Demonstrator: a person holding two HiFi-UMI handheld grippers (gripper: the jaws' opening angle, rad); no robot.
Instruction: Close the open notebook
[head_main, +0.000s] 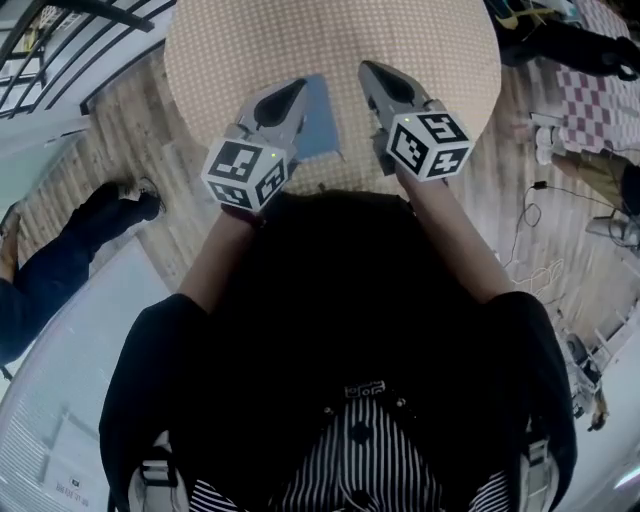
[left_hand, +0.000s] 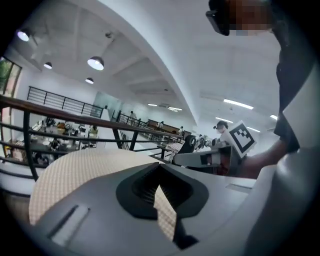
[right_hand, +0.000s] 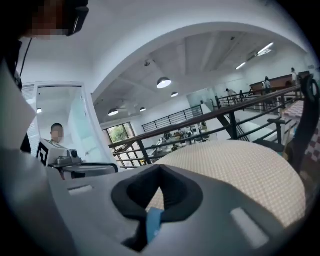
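We find the notebook on the round table, near its 6 o'clock edge. Above it, our left gripper sits at 7 o'clock and our right gripper at 5. A railing stands at 10 o'clock, and another person's legs at 9.

Of the blue notebook on the round table only a strip shows (the left gripper covers its left part); open or shut cannot be told. The table's far rim is cut off by the head view's top edge; the person's torso hides its near rim.
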